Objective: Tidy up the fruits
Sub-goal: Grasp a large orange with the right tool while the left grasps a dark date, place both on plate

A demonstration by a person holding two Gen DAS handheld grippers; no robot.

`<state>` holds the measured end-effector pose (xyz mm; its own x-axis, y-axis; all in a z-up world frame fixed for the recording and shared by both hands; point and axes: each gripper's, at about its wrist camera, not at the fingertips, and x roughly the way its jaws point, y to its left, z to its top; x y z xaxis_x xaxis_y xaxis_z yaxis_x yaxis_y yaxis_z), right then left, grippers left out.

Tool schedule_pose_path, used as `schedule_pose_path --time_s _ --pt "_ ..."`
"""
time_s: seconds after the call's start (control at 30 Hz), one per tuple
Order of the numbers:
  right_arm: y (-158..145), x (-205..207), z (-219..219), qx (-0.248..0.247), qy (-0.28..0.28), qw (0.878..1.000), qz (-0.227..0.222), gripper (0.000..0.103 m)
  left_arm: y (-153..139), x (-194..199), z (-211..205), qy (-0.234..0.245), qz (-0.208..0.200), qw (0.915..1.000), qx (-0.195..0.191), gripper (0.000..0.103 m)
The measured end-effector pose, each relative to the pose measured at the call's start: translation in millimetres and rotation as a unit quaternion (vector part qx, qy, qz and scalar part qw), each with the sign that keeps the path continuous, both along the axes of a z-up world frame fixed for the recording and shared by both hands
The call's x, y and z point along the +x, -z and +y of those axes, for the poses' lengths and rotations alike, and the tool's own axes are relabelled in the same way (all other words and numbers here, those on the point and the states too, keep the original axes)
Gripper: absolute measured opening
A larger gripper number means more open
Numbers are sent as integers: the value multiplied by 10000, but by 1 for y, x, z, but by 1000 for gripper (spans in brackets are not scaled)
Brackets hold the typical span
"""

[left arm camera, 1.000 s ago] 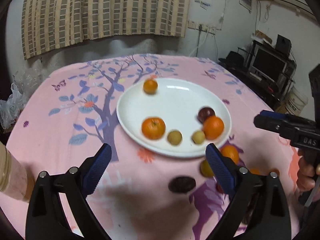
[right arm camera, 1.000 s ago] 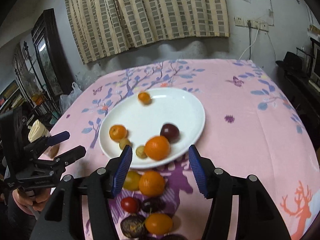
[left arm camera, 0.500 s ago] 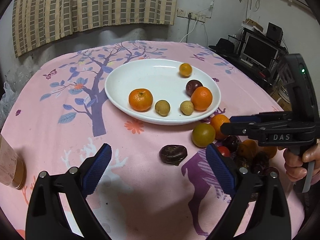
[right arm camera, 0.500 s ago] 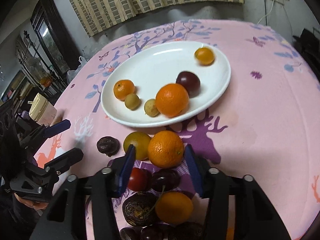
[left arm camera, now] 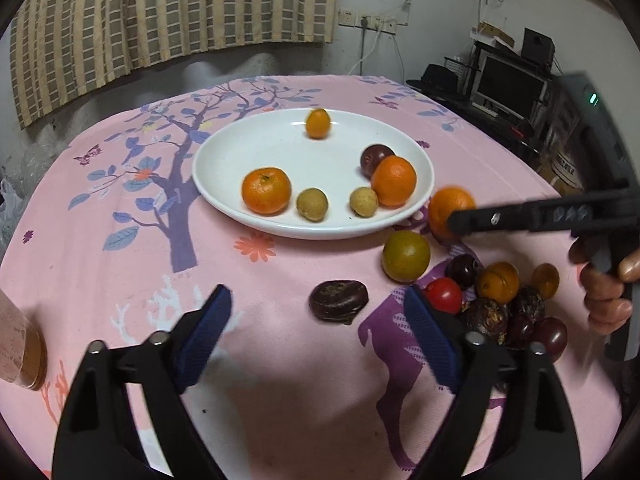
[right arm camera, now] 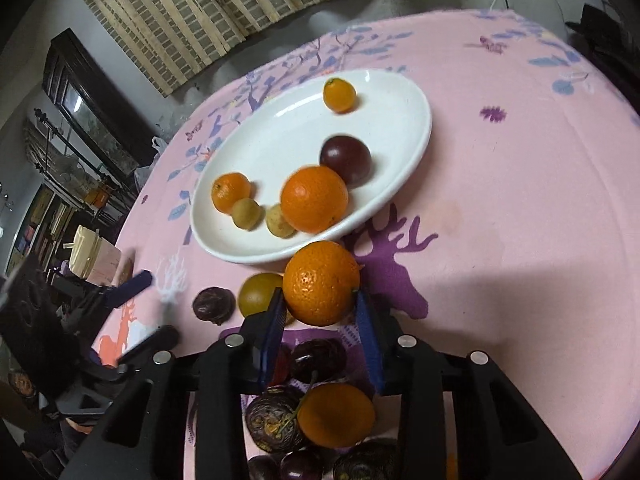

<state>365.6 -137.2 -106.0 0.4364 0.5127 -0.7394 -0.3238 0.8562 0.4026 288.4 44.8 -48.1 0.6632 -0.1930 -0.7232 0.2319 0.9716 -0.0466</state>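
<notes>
A pink cloth [left arm camera: 280,380] printed with a purple tree, blue leaves, a purple deer and white coral shapes is covering the bench. At its centre a plain white plate [left arm camera: 280,148] is showing two bright orange fruits [left arm camera: 266,191], a small orange one at 12 o'clock [left arm camera: 318,123], two tan-yellow ones [left arm camera: 312,205] and a dark maroon one [left arm camera: 374,158]. At 4 o'clock of the plate, an olive-green fruit [left arm camera: 406,256], a red one [left arm camera: 443,295] and dark purple-brown ones [left arm camera: 338,301] are lying. The right claw [right arm camera: 320,312], black with blue pads [right arm camera: 368,344], is framing a vivid orange [right arm camera: 322,282]. The left claw [left arm camera: 316,332] is wearing the same black and blue. Beige-and-brown checked curtains [left arm camera: 160,12] are hanging behind.
</notes>
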Motion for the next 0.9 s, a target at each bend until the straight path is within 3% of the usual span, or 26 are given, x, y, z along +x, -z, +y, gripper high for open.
schedule_pose_path --time_s 0.1,0.4,0.5,0.63,0.8,0.9 --pt "-18 -12 -2 102 -23 9995 -291 36 9 5 -4 83 158 9998 -11 62" --pt "-35 -30 2 66 -206 9980 -595 36 22 14 -10 93 306 9995 -17 60" --pt "-36 -32 3 61 -233 9978 -611 36 27 18 -13 168 414 9990 1 45" --pt "-36 -32 3 55 -228 9978 -614 36 27 17 -14 177 423 9989 -22 38" --pt "-36 -34 2 32 -232 9977 -634 36 23 13 -15 240 371 9990 -88 37" --pt "-38 -36 2 15 -235 9975 -672 36 1 6 -15 264 70 9995 -144 37"
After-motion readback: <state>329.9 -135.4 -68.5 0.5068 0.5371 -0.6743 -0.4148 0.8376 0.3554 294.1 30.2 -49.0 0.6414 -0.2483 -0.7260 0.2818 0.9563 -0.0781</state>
